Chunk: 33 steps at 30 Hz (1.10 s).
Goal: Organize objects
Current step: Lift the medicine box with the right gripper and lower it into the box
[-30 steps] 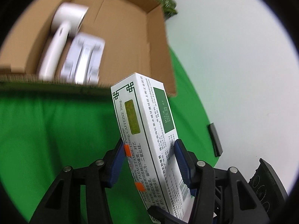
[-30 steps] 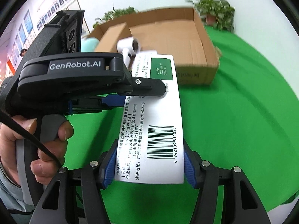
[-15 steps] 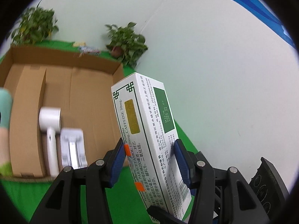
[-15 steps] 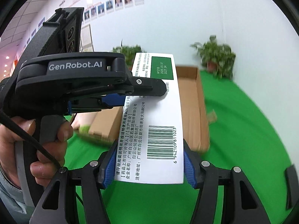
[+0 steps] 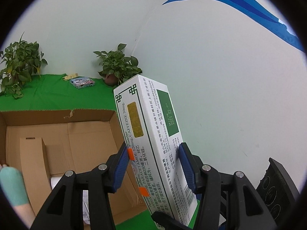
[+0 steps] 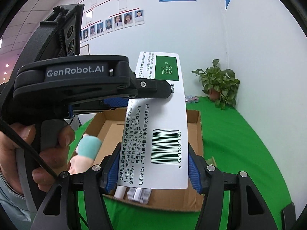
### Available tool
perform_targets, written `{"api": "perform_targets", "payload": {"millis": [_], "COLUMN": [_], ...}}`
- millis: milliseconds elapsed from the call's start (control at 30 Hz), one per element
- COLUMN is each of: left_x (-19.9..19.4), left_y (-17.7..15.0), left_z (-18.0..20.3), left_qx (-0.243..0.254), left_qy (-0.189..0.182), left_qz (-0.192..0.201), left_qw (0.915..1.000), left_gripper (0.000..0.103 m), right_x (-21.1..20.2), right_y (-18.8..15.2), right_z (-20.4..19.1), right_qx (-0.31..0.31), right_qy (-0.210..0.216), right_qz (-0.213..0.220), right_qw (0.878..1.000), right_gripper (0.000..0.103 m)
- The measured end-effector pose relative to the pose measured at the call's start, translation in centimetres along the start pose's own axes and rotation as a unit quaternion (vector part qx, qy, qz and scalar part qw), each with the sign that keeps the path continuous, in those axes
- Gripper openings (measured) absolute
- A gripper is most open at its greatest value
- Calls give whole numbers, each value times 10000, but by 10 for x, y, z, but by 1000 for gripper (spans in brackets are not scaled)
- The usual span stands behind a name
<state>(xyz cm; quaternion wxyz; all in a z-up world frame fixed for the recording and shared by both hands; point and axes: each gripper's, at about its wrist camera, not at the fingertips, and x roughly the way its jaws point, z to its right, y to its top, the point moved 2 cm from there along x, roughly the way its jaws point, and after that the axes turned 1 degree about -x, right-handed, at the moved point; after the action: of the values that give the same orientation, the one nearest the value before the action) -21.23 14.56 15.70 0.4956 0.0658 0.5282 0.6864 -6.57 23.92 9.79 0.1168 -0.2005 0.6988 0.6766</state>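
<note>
While both tools share one load, the notes run outward from them.
Left gripper [image 5: 153,164]: blue pads pressed on the two long faces of the medicine box [image 5: 147,138], seen side-on in the right wrist view [image 6: 134,99].
Right gripper [image 6: 152,170]: pads clamped on the barcode end of the same medicine box [image 6: 159,122].
Medicine box: held in the air, tilted, over the near right part of the cardboard box [image 5: 90,136].
Cardboard box edges: far wall torn at the rim; right wall [image 6: 199,134] just beside the carton; open floor at the far middle.
Inside: brown inner carton [image 5: 32,157] at left, white items [image 6: 134,193] at the near wall, plush toy [image 6: 86,151] at the left edge.
Around: green cloth [image 6: 239,153], potted plant [image 6: 220,84] in the corner, second plant [image 5: 17,67], small colourful pack [image 5: 82,82].
</note>
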Motion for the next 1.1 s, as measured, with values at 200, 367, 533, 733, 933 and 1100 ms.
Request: {"api": "perform_targets", "payload": {"millis": [200,367,533,733,933,1100], "left_x": [32,69,115,157,186,199], "left_y": [15,-5,-45,-89,-109,-125], "left_z": [-30,-66,-120,-159,-164,-162], "left_qx": [-110,-308,-892,-1344,-1367,-1357], "left_qy": [145,313,479,594,564,524], "left_qz": [-272,-631,-1189,-1647,-2051,-2289], "left_qw": [9995,9970,9877,9753,9675,9625], "left_gripper": [51,51,50,49,49,50], "right_x": [51,107,164,192,213,228], "right_y": [26,12,-32,-94,-115,-137], "right_z": [20,28,39,37,52,60], "right_qx": [171,273,536,898,1024,1171], "right_qy": [136,218,499,665,487,322], "right_qz": [-244,-557,-1206,-1917,-2301,-2661], "right_qw": [9995,9978,9900,9751,9665,9563], "right_gripper": [58,58,58,58,58,58]}}
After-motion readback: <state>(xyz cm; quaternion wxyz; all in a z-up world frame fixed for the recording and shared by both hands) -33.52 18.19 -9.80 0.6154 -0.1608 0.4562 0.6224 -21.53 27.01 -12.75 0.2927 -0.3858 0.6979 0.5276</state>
